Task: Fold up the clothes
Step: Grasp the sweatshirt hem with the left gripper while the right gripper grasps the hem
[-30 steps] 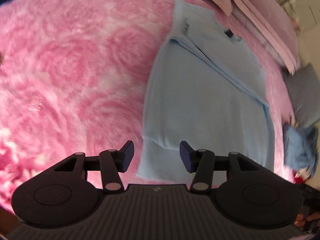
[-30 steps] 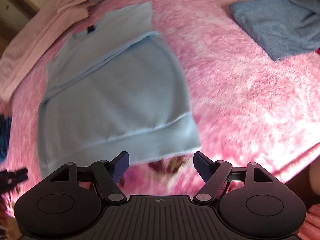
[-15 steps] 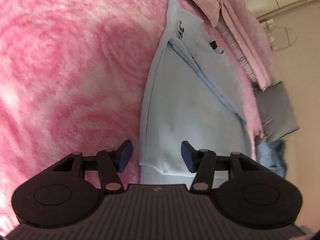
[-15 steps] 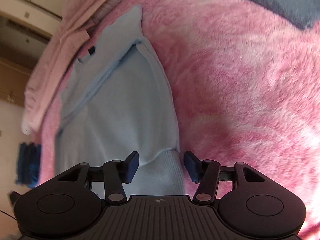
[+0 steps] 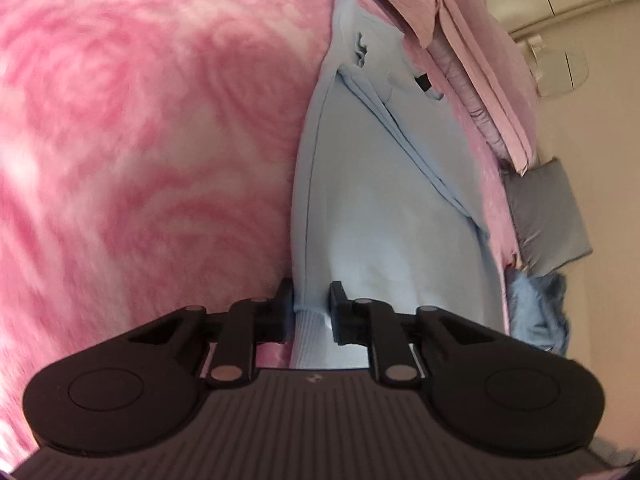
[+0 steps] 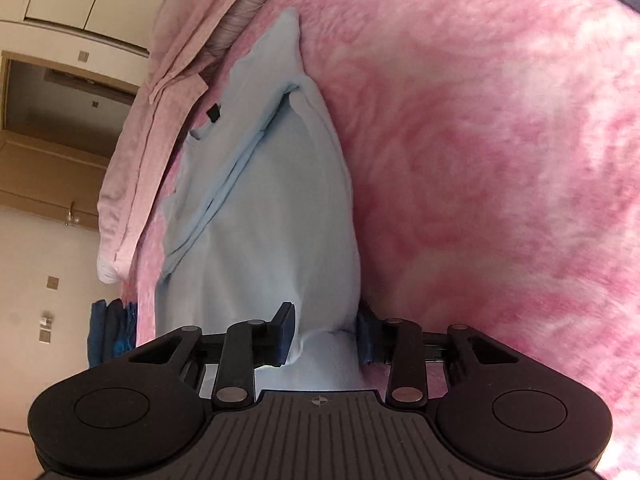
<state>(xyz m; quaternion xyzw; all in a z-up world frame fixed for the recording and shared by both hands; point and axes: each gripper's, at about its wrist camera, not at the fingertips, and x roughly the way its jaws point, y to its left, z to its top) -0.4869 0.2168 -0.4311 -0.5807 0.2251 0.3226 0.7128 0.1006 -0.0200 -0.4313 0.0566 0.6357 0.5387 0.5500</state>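
Observation:
A light blue sweater (image 5: 380,200) lies flat on the pink fleece blanket (image 5: 140,140), sleeves folded across its chest and the neck label at the far end. My left gripper (image 5: 312,304) is at the hem's left corner. Its jaws are closing, and the ribbed hem is bunched between the pads. In the right wrist view the same sweater (image 6: 272,220) runs away from me over the blanket (image 6: 500,160). My right gripper (image 6: 326,332) is at the hem's right corner, jaws closing, with the cloth puckered between both pads.
Pale pink bedding (image 5: 472,52) is heaped beyond the sweater's collar, also seen as bedding (image 6: 160,100) at the bed's far edge. A grey cushion (image 5: 548,212) and a fluffy blue garment (image 5: 536,312) lie to the right. Dark blue clothes (image 6: 112,332) sit at the left edge.
Both grippers have dropped down to the sweater's hem and tipped flatter along the bed. Their jaws have narrowed from wide apart to closing around the hem corners.

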